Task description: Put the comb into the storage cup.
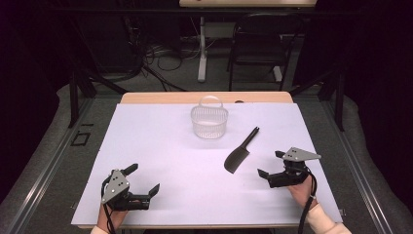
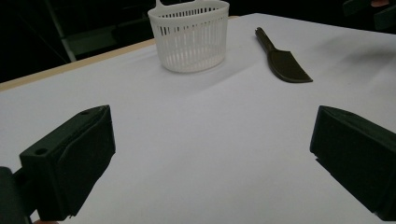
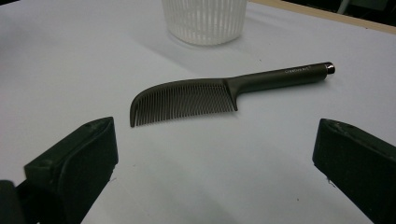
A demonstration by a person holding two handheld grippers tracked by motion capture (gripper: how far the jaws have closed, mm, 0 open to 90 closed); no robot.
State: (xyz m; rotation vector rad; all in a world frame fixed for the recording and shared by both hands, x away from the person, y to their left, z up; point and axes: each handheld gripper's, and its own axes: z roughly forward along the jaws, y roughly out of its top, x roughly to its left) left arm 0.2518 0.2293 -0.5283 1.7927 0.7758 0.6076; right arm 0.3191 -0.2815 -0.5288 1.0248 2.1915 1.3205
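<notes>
Right tongs (image 1: 271, 164) wide, empty, near comb (image 1: 239, 153); our left tongs (image 1: 142, 180) wide, empty; basket (image 1: 209, 121) beyond, on table (image 1: 146, 141).

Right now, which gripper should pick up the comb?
Right. The right gripper sits open just beside the comb, which lies directly ahead of its jaws. The left gripper is open too, but much farther across the table.

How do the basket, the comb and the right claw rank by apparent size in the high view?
1. Basket, largest.
2. Comb and right claw: they look much alike there, and the claw sits nearer the camera, so I won't rank them.
</notes>
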